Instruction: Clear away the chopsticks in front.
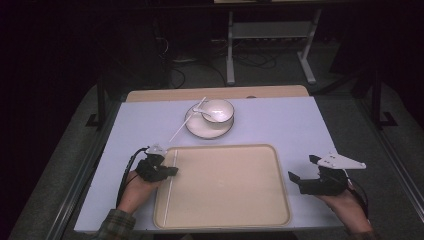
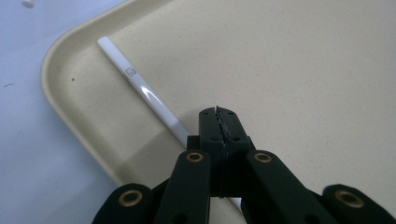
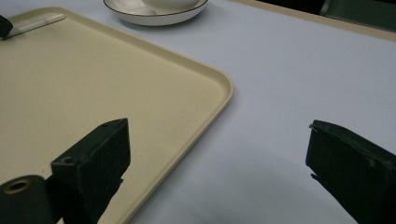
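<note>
White chopstick (image 2: 140, 84) flat in tray (image 2: 60, 56); left hand-held gripper (image 2: 218, 116) closed, empty; right hand-held gripper (image 3: 217, 158) wide apart.

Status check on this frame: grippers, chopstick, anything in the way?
Left gripper shut, above the chopstick lying in the tray; grip unclear. Right gripper open, empty, over the tray's right edge. Nothing in the way.

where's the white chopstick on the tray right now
In the high view the white chopstick lies along the left edge of the tray, just inside the rim, with the left tool right above it near its far end.
</note>
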{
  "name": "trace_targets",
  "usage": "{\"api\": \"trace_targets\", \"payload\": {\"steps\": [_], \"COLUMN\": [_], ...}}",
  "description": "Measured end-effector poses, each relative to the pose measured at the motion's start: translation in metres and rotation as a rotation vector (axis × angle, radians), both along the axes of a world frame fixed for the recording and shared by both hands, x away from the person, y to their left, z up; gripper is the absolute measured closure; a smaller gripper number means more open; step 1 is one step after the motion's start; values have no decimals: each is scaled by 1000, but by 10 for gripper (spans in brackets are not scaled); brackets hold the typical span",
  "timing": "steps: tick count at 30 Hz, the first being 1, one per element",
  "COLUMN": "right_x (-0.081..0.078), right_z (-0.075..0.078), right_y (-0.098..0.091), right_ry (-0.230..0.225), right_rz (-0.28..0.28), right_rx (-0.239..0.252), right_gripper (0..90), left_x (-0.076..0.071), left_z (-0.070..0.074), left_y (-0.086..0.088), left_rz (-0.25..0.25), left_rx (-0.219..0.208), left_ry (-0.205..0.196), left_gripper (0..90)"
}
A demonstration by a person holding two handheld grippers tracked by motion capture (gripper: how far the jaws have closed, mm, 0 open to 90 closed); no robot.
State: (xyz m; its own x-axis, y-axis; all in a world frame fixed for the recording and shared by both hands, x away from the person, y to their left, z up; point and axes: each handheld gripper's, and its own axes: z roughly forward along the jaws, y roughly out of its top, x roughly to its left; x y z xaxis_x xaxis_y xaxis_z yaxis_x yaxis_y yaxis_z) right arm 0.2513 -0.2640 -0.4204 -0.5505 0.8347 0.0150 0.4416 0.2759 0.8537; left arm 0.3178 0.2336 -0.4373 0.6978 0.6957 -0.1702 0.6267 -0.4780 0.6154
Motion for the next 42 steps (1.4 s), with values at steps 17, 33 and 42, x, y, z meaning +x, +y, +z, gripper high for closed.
{"api": "trace_targets", "payload": {"steps": [17, 33, 42], "right_x": [0, 1, 0], "right_z": [0, -1, -1], "right_y": [0, 0, -1], "right_ry": [-4, 1, -1], "right_rz": [2, -2, -7], "right_rx": [-1, -1, -3], "right_gripper": [61, 61, 61], "left_x": [0, 16, 35], "left_z": [4, 19, 34], "left_y": [0, -6, -10], "left_rz": [5, -9, 1], "left_rx": [0, 3, 4], "left_ry": [-13, -83, -100], "left_gripper": [861, 377, 290]}}
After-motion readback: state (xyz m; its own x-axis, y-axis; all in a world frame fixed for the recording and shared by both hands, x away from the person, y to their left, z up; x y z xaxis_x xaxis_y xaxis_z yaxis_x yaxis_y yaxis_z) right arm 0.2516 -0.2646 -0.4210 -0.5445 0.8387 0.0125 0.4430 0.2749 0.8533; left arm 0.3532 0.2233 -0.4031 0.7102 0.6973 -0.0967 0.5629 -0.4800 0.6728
